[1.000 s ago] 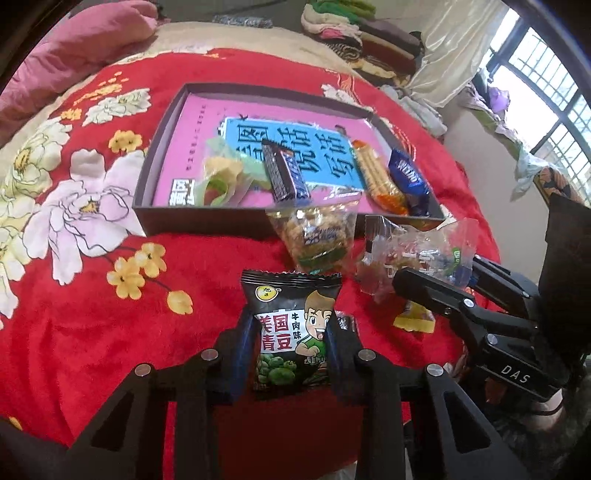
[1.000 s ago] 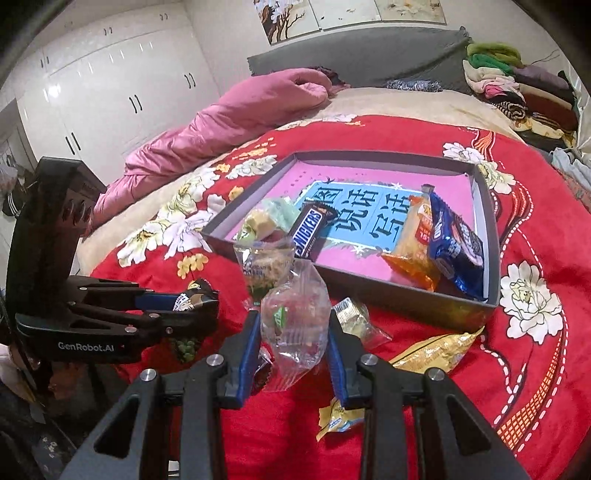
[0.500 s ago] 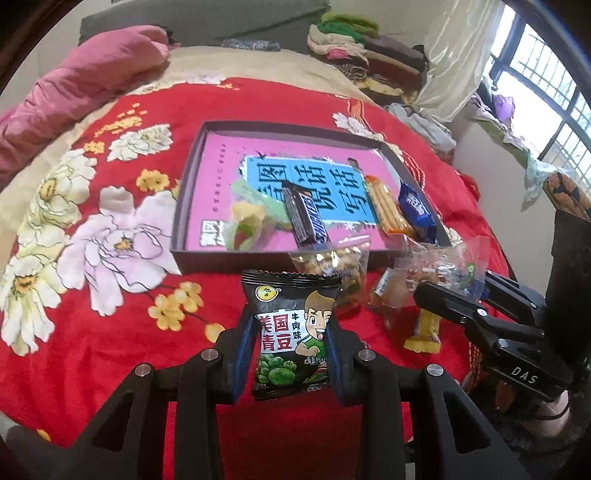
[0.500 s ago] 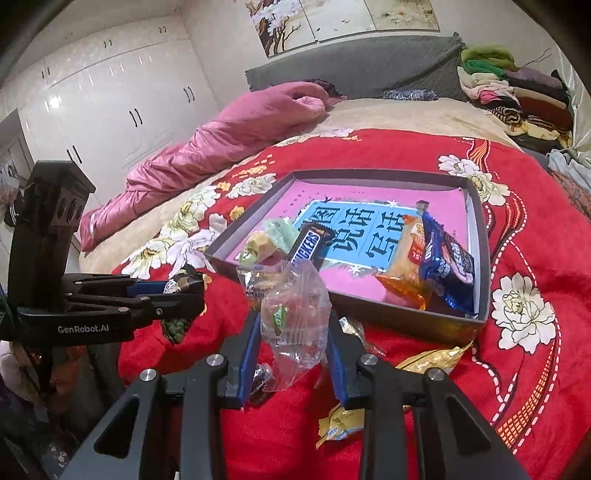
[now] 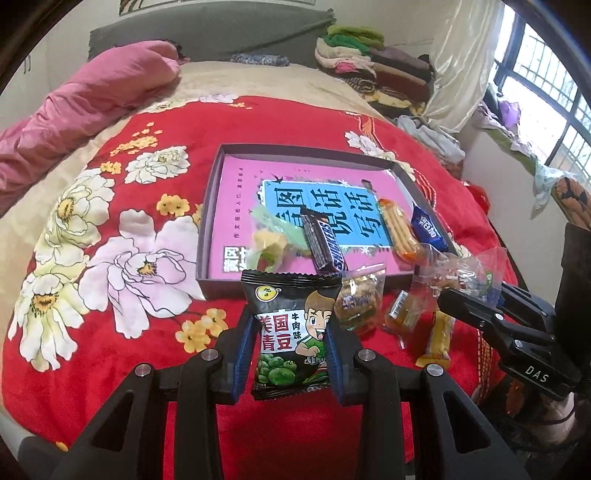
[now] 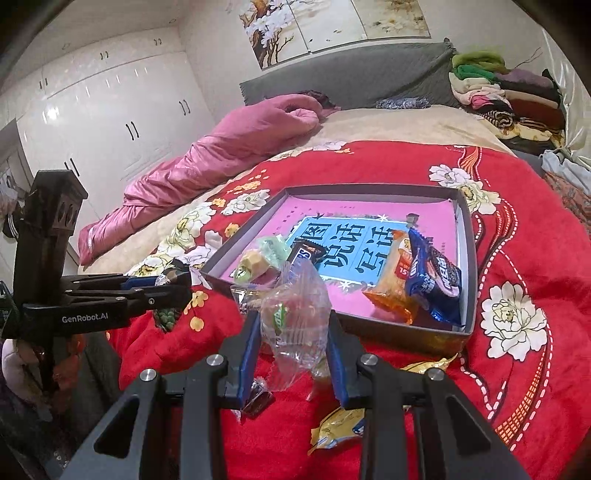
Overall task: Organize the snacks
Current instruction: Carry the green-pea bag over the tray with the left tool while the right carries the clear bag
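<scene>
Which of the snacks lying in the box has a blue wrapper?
The Oreo pack, at the box's right wall beside the orange cracker pack. The Snickers bar is dark brown, and the candies at the left are pale green and yellow.

You are working in a home bedroom: everything lies on a bed spread with a red flowered blanket (image 5: 303,136), with a rumpled pink quilt (image 6: 229,147) along its far side and a grey padded headboard (image 6: 351,74) behind. White built-in wardrobe doors (image 6: 110,110) fill one wall and flower paintings (image 6: 332,26) hang above the headboard. Folded clothes (image 5: 369,62) are stacked at the bed's corner beside a pale curtain (image 5: 461,74) and a barred window (image 5: 546,85).
</scene>
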`<action>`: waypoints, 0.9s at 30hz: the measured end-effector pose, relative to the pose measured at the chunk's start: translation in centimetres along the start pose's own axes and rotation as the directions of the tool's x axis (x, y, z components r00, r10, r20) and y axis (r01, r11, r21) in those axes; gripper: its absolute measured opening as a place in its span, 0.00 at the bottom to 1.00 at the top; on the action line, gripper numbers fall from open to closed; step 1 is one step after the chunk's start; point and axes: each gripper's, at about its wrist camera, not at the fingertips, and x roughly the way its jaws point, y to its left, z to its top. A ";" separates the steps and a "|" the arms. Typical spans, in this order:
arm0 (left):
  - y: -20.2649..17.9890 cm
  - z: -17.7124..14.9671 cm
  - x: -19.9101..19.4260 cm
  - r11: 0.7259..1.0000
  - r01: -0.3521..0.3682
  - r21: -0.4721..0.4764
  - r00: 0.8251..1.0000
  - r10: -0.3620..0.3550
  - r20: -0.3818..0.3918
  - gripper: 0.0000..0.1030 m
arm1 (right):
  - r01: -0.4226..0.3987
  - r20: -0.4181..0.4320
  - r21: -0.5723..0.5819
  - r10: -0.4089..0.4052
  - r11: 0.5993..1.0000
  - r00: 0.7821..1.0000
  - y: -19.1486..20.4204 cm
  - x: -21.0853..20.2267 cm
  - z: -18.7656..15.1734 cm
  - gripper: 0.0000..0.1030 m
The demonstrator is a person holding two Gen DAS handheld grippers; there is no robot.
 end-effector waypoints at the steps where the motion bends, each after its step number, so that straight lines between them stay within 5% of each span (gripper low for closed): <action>1: 0.1 0.1 0.0 1.000 -0.003 -0.001 1.000 0.003 0.002 0.34 | 0.000 0.003 0.002 0.000 1.000 1.000 -0.1 0.0 0.0 0.33; 27: 0.3 3.9 3.1 0.999 -0.042 -0.008 0.999 0.042 0.029 0.34 | 0.030 0.061 0.040 -0.032 0.999 0.998 -2.0 -0.9 1.4 0.33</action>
